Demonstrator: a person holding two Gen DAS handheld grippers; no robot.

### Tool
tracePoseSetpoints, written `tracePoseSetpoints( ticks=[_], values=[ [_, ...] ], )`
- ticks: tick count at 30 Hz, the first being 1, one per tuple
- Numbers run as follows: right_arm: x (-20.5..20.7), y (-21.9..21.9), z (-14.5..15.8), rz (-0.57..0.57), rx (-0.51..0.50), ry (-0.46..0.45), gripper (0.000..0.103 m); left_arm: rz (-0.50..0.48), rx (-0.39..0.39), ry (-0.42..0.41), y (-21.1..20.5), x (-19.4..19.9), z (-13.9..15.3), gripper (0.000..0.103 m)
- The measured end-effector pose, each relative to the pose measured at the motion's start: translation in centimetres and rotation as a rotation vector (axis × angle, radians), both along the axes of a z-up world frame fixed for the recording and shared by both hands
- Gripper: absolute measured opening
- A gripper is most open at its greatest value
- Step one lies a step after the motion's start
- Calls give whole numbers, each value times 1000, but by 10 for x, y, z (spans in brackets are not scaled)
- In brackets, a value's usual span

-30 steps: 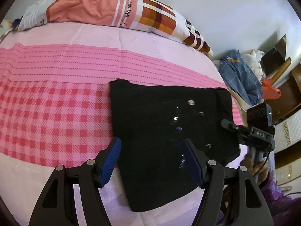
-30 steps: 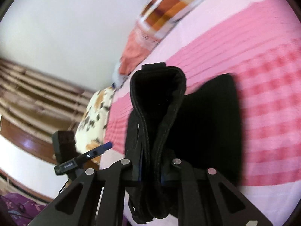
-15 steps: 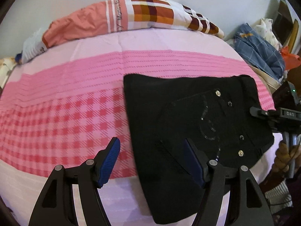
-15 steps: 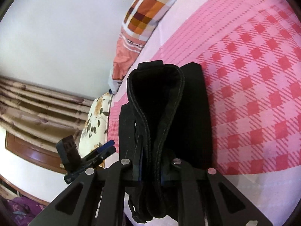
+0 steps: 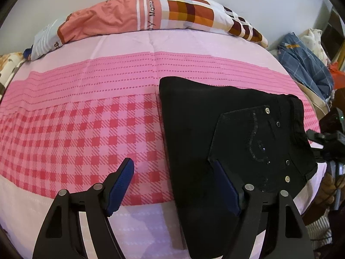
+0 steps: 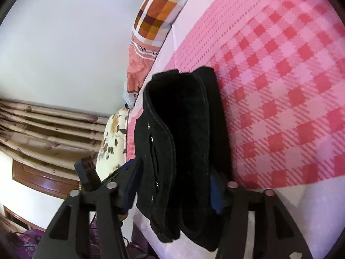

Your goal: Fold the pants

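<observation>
My left gripper hangs wide open over the near edge of the black pants, folded on the right of the pink bedsheet. My right gripper straddles the waistband, spread apart. Judging the fold nearly done, I next need to draw clear.
</observation>
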State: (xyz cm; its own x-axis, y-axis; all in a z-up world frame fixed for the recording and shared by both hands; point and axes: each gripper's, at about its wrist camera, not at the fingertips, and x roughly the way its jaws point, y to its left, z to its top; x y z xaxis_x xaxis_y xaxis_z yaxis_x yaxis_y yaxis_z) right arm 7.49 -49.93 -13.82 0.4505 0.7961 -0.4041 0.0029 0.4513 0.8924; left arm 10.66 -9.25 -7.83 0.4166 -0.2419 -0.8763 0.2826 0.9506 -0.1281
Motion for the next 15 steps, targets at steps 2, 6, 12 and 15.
tracePoseSetpoints(
  ticks=[2, 6, 12, 15],
  values=[
    [-5, -6, 7, -20, -43, -12, 61, -3, 23, -6, -2, 1, -1, 76],
    [-12, -15, 27, -44, -168, -65, 79, -8, 48, -26, -4, 3, -3, 78],
    [-8, 1, 28, 10, -321, -66, 83, -29, 105, -58, -10, 2, -5, 81],
    [-3, 11, 21, 36, -333, -56, 83, -39, 134, -79, -14, 1, -4, 83]
  ],
)
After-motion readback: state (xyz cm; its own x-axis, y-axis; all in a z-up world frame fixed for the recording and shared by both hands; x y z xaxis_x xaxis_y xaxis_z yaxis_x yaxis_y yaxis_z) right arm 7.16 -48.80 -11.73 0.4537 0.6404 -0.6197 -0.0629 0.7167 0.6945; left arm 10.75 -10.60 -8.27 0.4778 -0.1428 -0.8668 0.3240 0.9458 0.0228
